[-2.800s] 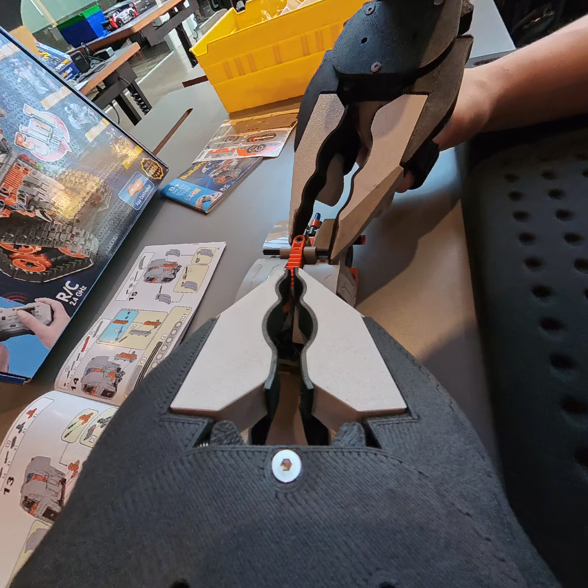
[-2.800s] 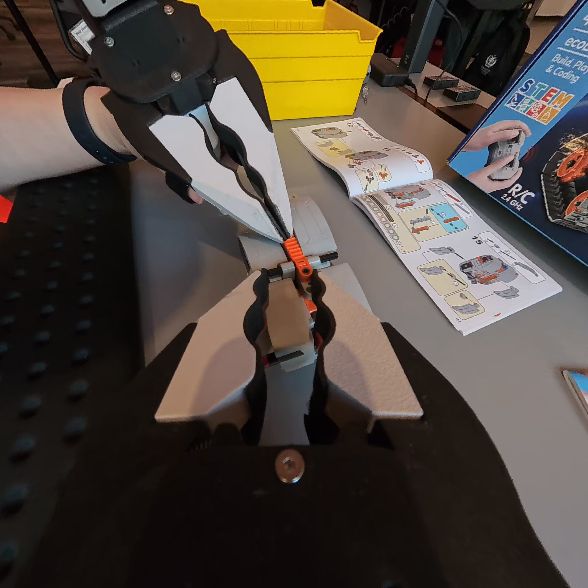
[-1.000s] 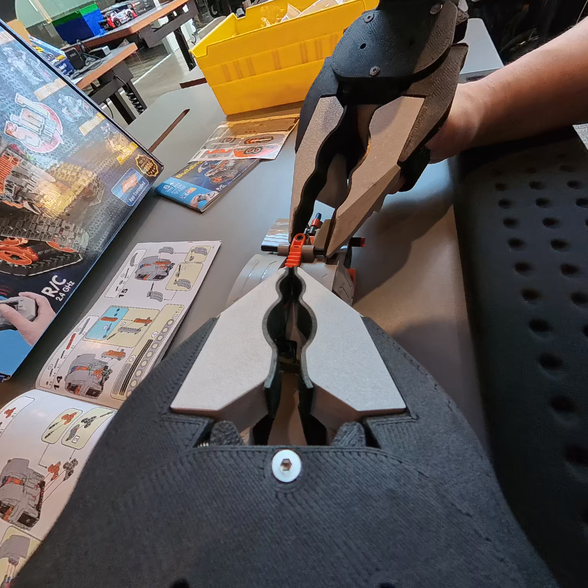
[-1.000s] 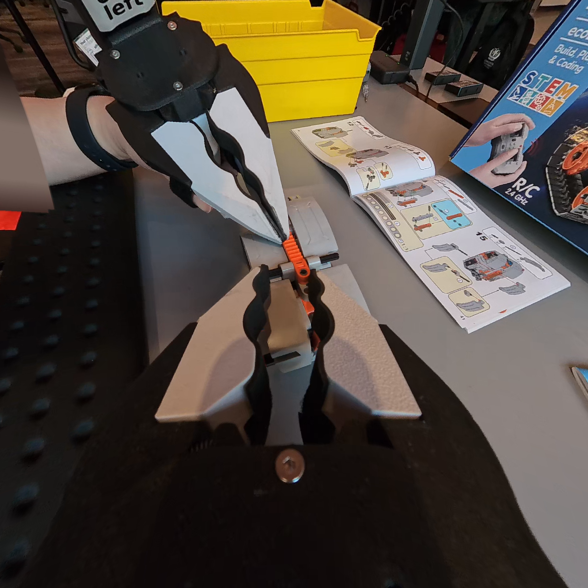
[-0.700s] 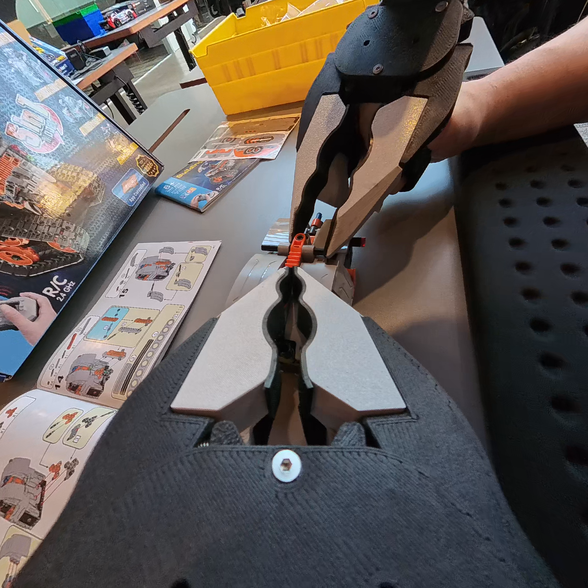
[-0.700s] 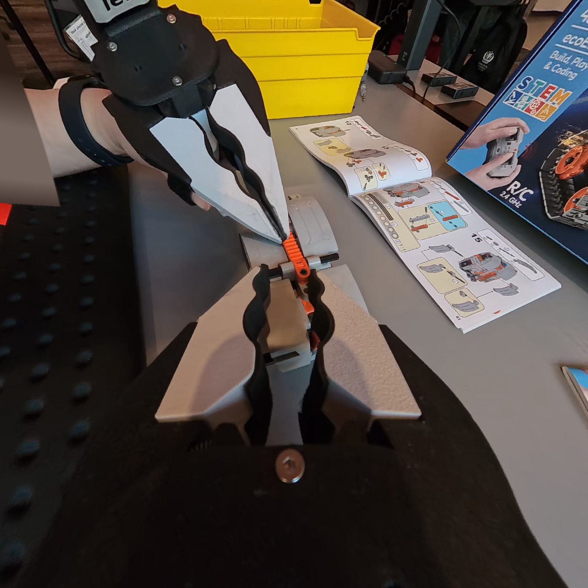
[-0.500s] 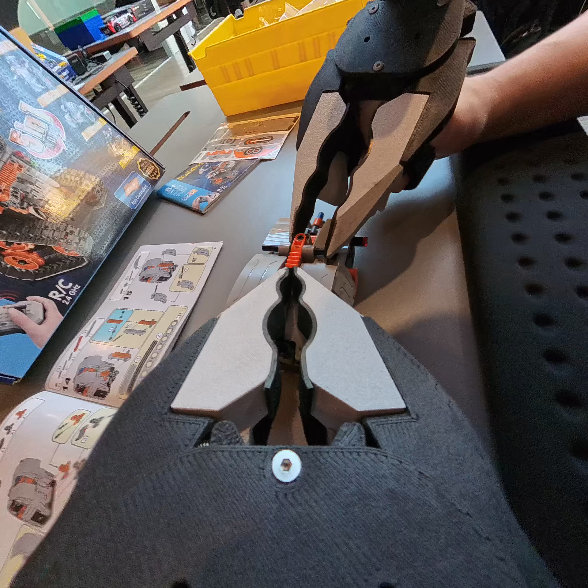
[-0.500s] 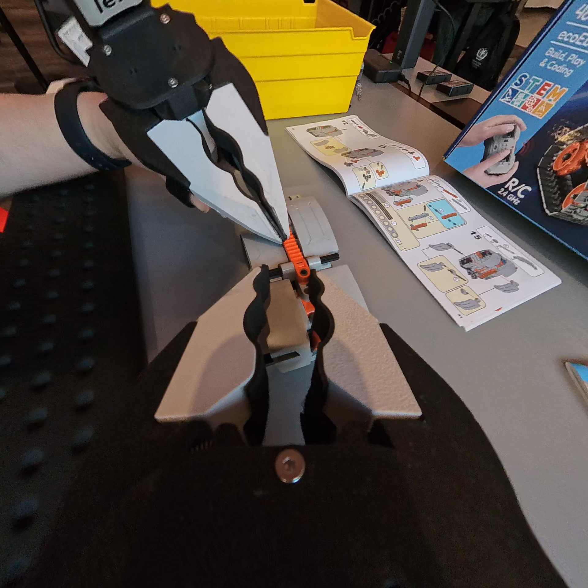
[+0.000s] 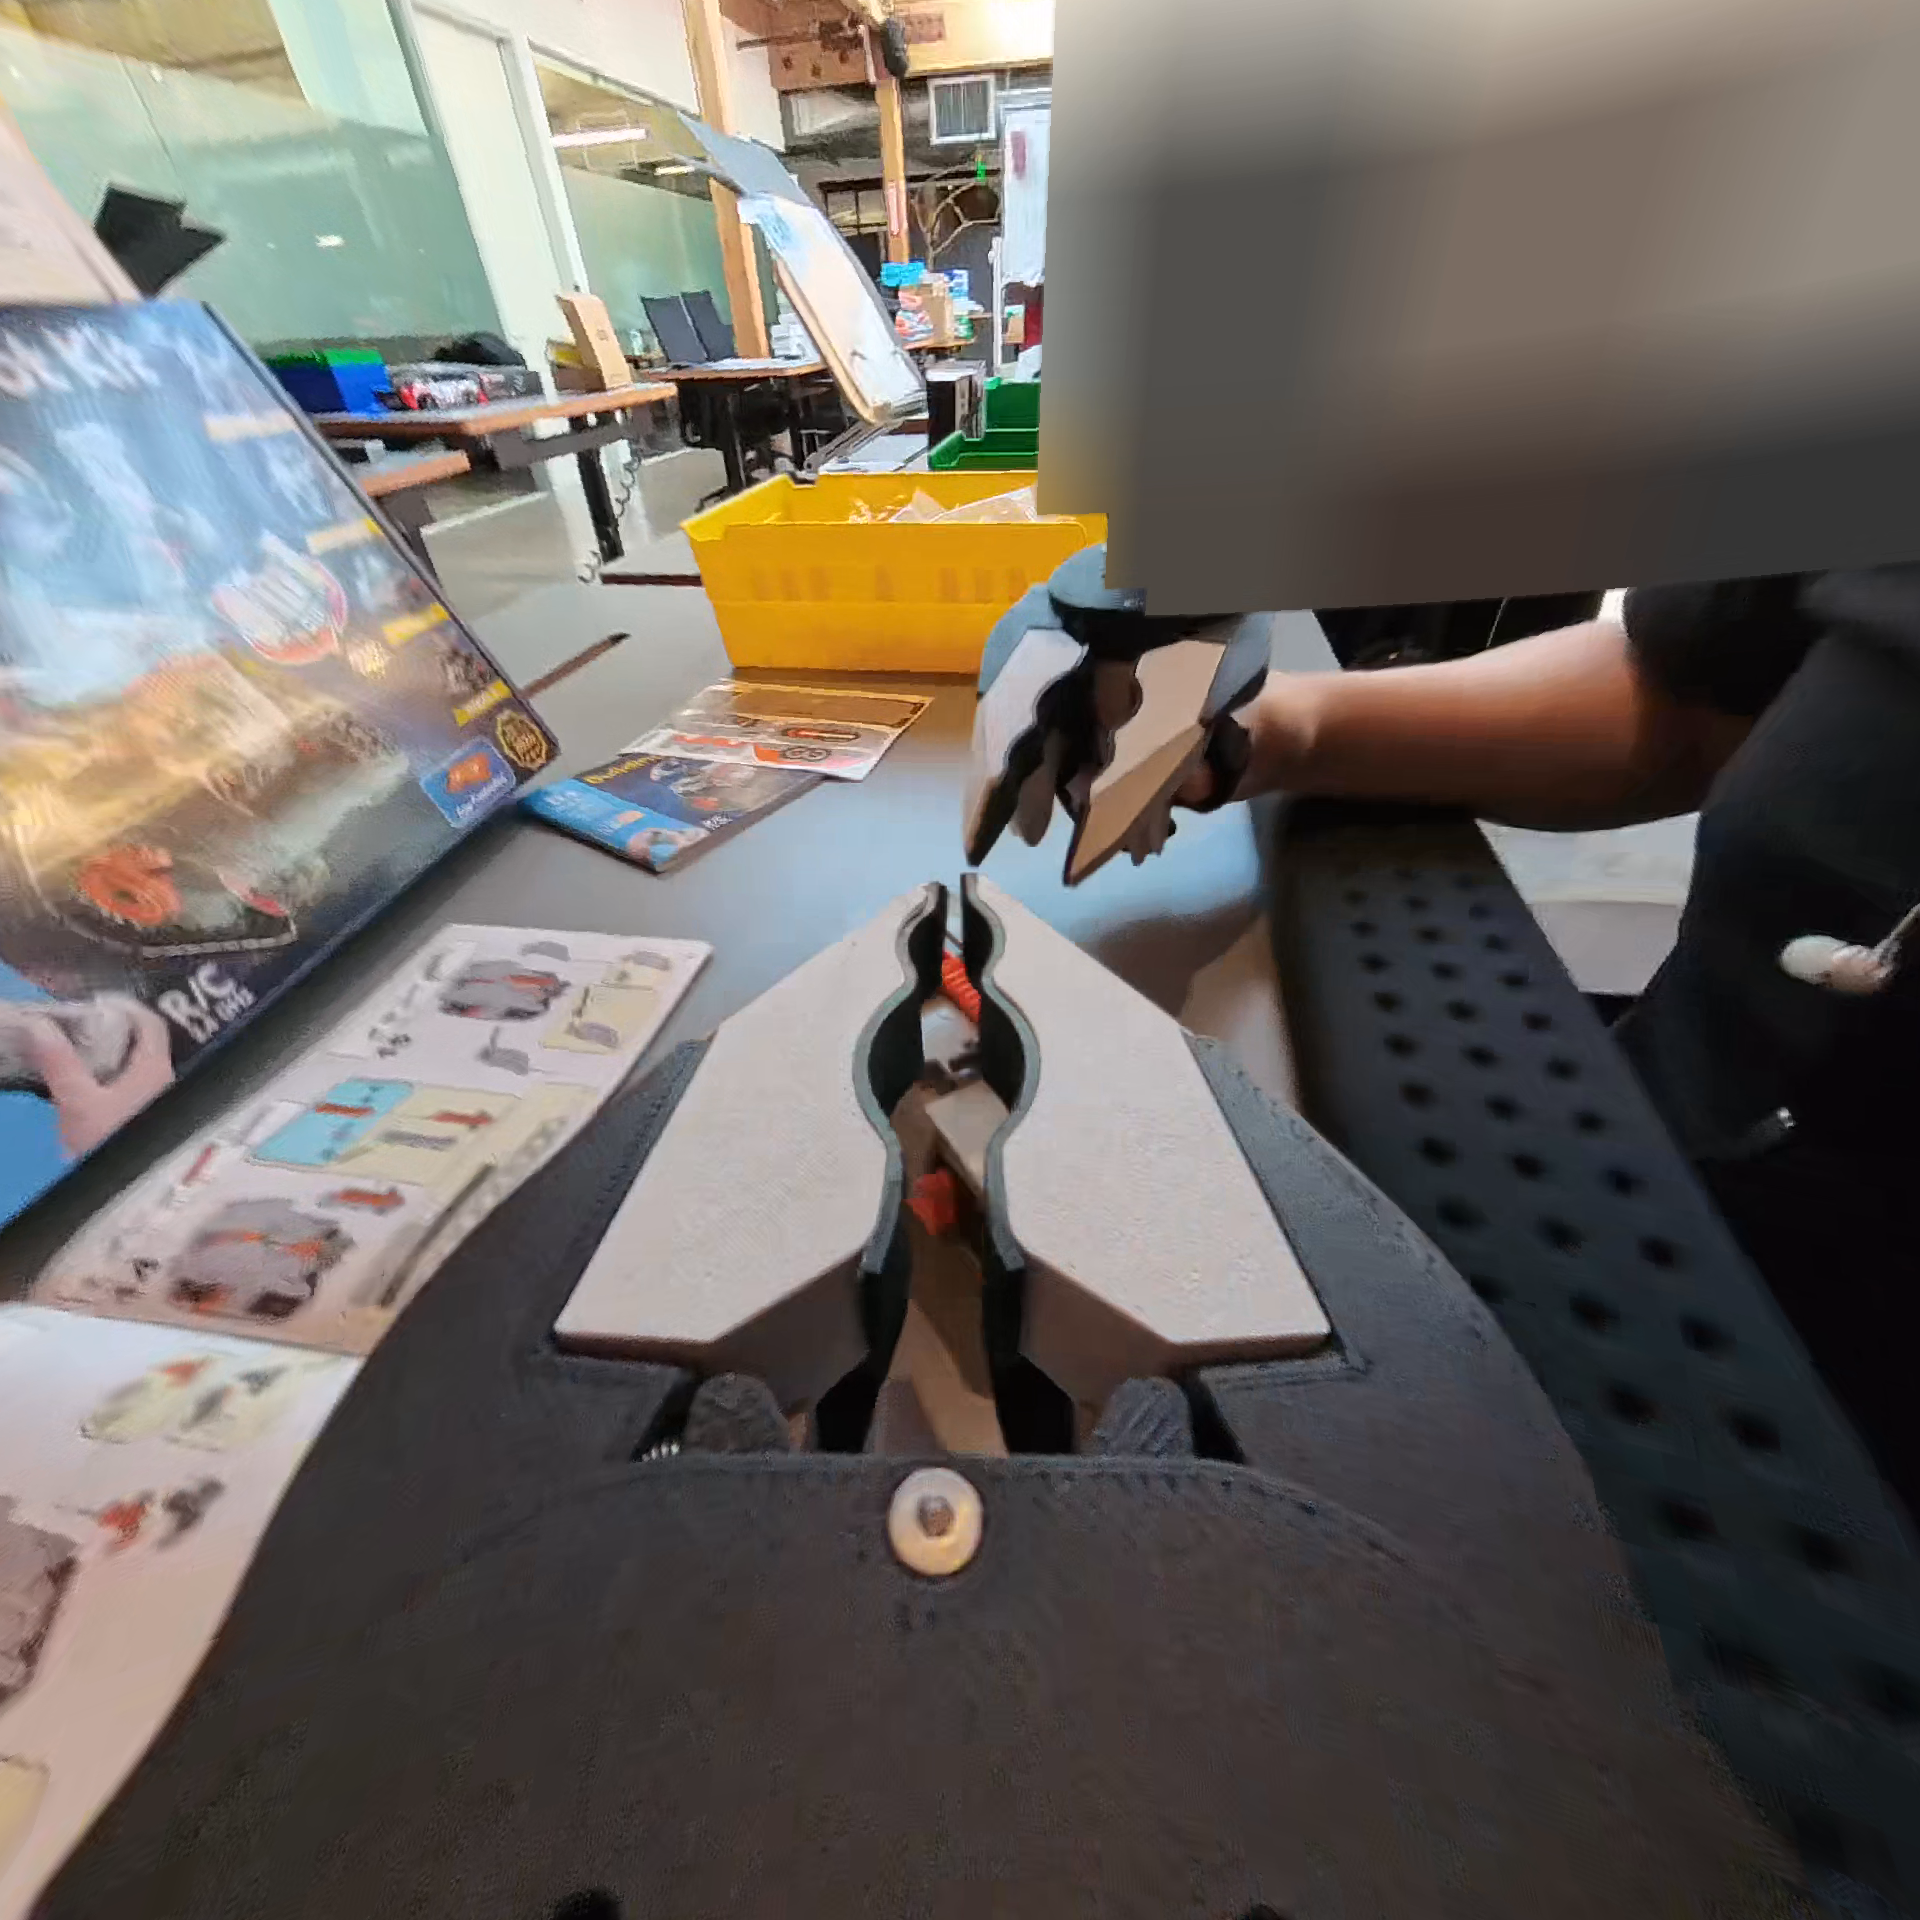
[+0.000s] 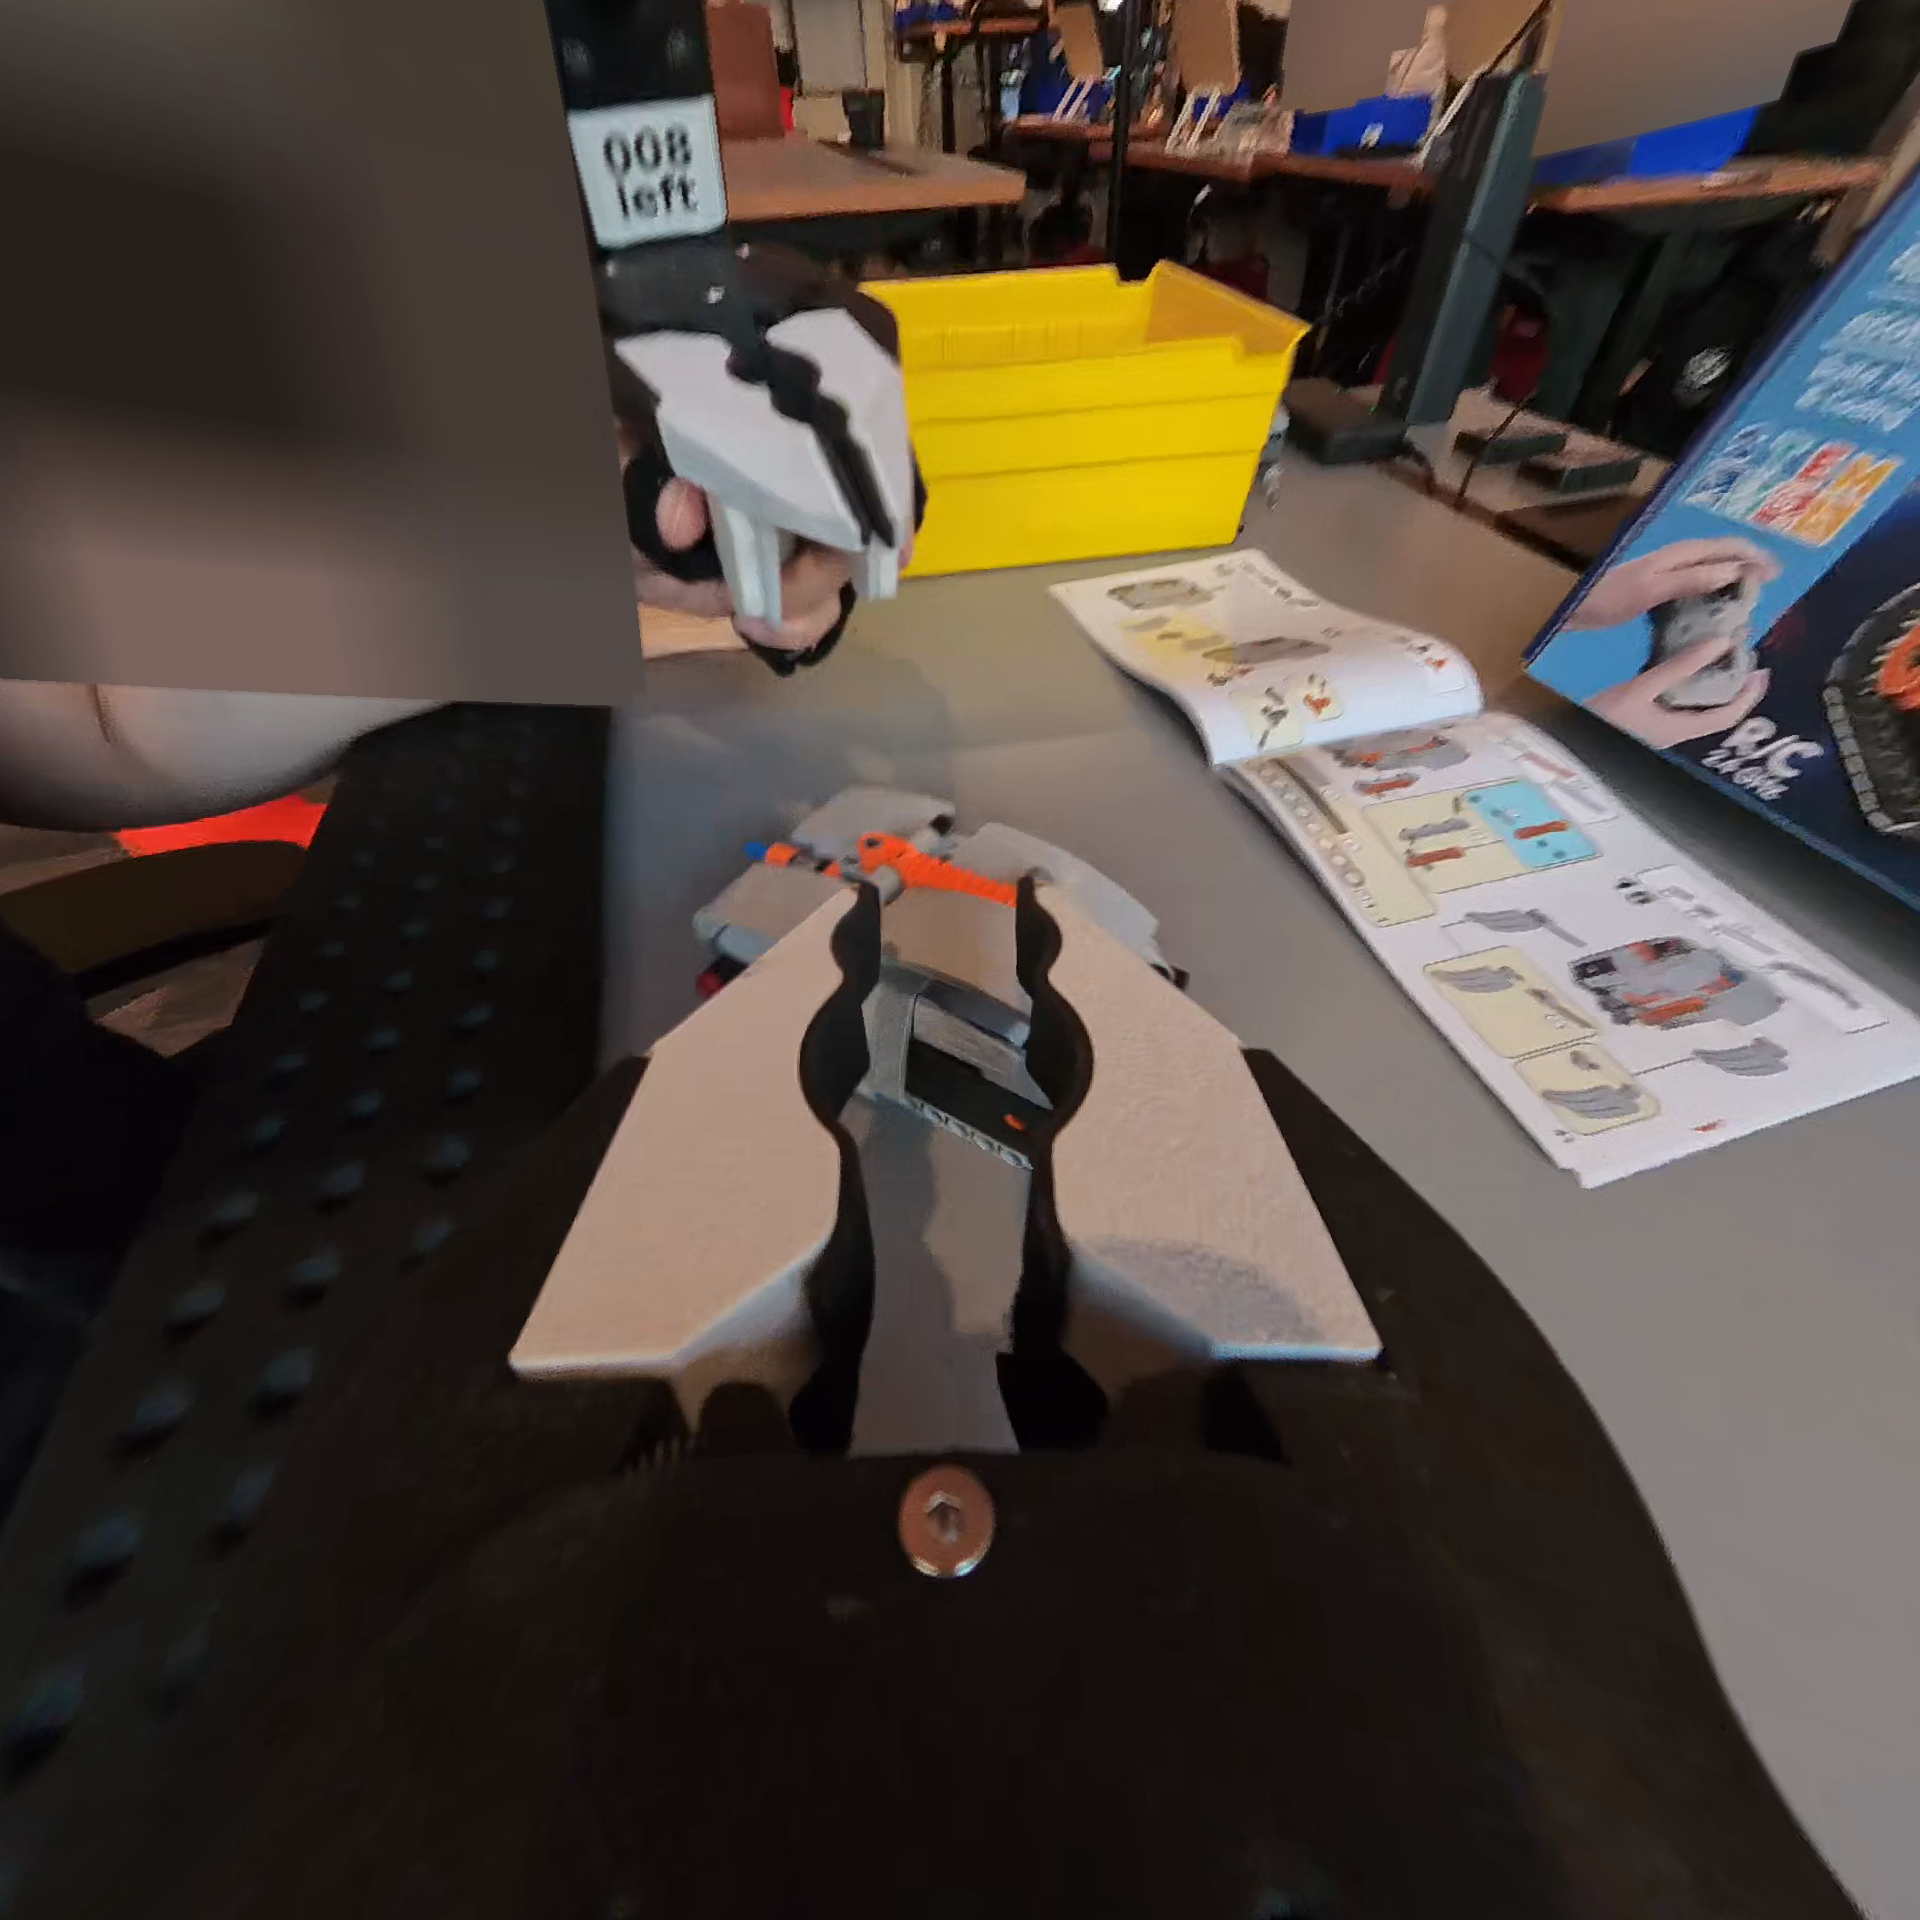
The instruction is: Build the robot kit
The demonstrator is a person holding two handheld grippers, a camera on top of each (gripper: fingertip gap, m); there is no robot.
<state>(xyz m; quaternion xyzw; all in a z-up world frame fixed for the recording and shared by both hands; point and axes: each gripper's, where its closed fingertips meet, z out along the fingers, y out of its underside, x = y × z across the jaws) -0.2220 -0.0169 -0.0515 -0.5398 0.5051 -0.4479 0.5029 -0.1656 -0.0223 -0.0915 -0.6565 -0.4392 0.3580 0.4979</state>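
A grey brick model [image 10: 774,894] with an orange toothed beam [image 10: 940,873] lies on the grey table. My right gripper [image 10: 942,899] is open just above and behind it, and the model shows through the gap between the fingers. In the left wrist view the right gripper [image 9: 1023,868] hangs over the table with its tips apart and nothing between them. My left gripper [image 9: 951,894] is shut and empty, lifted off the model, parts of which [image 9: 956,1122] show through the slit between its fingers. In the right wrist view the left gripper [image 10: 821,582] is raised in front of the yellow bin.
A yellow bin [image 10: 1091,416] stands at the back of the table. An open instruction booklet [image 10: 1507,883] and a tall blue toy box [image 10: 1818,623] are beside the model. Leaflets [image 9: 675,800] lie near the bin. A black perforated mat [image 9: 1507,1091] borders the table. The gap from one gripper's tips to the other's is roughly 8 cm.
Both grippers have let go of the model and pulled back. The left gripper released the orange beam and rose. The right gripper drew away, and the model now lies on the table.
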